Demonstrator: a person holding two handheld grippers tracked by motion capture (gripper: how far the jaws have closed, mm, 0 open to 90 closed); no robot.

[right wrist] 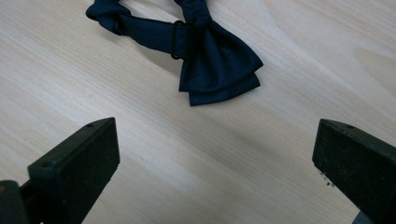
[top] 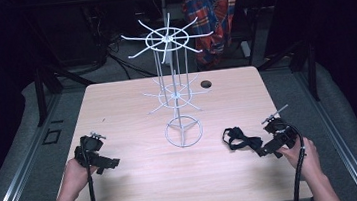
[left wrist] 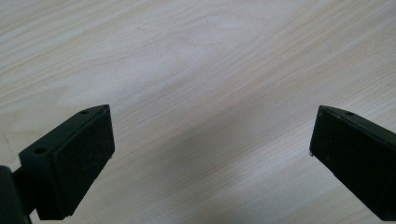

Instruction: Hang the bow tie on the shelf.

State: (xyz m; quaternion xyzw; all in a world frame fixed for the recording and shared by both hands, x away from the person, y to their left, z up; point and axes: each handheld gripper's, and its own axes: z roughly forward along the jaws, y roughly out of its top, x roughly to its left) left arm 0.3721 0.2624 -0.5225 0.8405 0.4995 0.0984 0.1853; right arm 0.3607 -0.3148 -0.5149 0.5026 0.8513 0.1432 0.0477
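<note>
A dark navy bow tie point(top: 241, 138) with its strap lies flat on the wooden table point(top: 140, 185), right of a white wire display stand point(top: 177, 88). My right gripper point(top: 264, 150) rests just right of the tie and stands open. In the right gripper view the bow tie point(right wrist: 205, 56) lies beyond the wide-apart jaws of the right gripper point(right wrist: 215, 154), untouched. My left gripper point(top: 107, 166) sits at the table's left, open. The left gripper view looks past the spread jaws of the left gripper point(left wrist: 210, 140) at bare wood.
The wire stand has a ring base point(top: 184, 132) and two tiers of hooked arms, the upper tier point(top: 167, 40) well above the table. A round cable hole point(top: 206, 84) is at the back of the tabletop. A plaid cloth point(top: 212, 6) hangs behind the table.
</note>
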